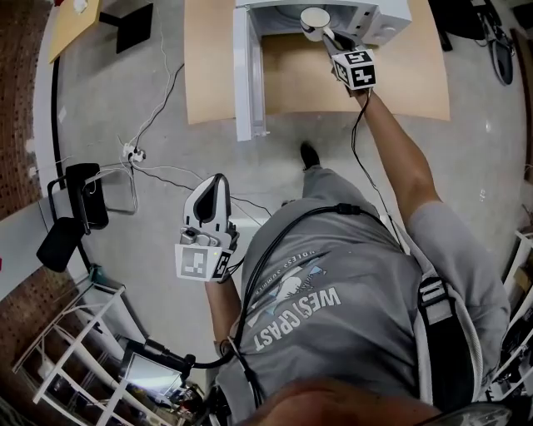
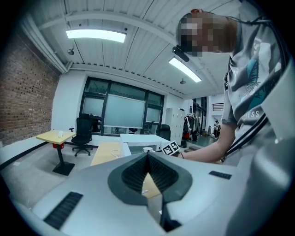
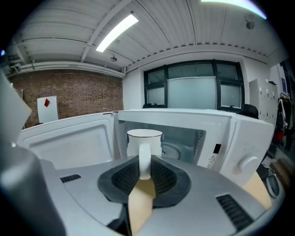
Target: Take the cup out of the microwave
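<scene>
Entry: door of the microwave stands swung open at 9 o'clock of the cavity, edge-on in the head view, so access is done. The right tongs are clamped on the handle of the cup; the right gripper view shows both ribbed pads against the white handle loop, and the cup hangs upright from that grip, its dark-lined rim level. In the head view the cup sits at 12 o'clock of the frame, right at the mouth of the cavity, with the turntable and back wall behind it. I cannot tell whether its base has fully cleared the sill; I judge it at the threshold or just outside. The left tongs hang at 9 o'clock of the frame, well apart from the microwave and beside the person's waist, tips closed together with nothing between them, so that side has no part in this step. Progress as I read it: door opened, cup grasped and off the oven floor, extraction roughly at its midpoint. Left to do: bring the cup fully clear of the opening and set it on the bare tabletop, which lies open at 6 o'clock of the microwave. Risk noted: a handle-only grip lets the cup swing, so a slow draw seems wise.
</scene>
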### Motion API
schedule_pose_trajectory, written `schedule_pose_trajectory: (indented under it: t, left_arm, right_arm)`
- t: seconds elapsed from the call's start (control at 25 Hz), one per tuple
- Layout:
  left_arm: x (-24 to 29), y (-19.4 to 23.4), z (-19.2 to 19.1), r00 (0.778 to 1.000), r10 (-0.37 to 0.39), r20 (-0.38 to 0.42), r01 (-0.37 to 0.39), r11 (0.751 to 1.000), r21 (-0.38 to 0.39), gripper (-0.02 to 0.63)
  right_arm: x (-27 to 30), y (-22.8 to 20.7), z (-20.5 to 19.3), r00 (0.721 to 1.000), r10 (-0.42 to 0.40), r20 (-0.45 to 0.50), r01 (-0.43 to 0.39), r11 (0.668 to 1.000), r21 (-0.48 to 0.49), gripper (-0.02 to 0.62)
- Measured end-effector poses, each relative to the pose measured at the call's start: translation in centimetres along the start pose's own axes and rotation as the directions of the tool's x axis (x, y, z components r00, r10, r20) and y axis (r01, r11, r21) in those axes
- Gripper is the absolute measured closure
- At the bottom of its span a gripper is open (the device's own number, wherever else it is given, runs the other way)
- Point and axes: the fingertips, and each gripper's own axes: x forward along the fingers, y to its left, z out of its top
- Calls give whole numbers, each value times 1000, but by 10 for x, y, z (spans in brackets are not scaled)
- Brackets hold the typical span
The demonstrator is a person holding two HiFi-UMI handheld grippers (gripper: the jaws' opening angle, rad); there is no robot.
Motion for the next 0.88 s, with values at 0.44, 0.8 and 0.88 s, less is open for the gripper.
schedule_pose_trajectory:
  t: [0.44,0.8,0.88]
  left_arm:
    - [-73,-17,-1,996,-41,77,38,999,38,563]
    - [-122,-29,-10,987,-88,134,81,995,61,563]
    - [-146,-37,-11,984,-98,147,90,994,66,563]
  right_arm:
    - [-121,62,47,992,5,128,-1,999,-35,522]
    - [-218,114,88,977,14,215,3,997,-79,522]
    - [-253,132,97,973,16,230,5,996,-94,522]
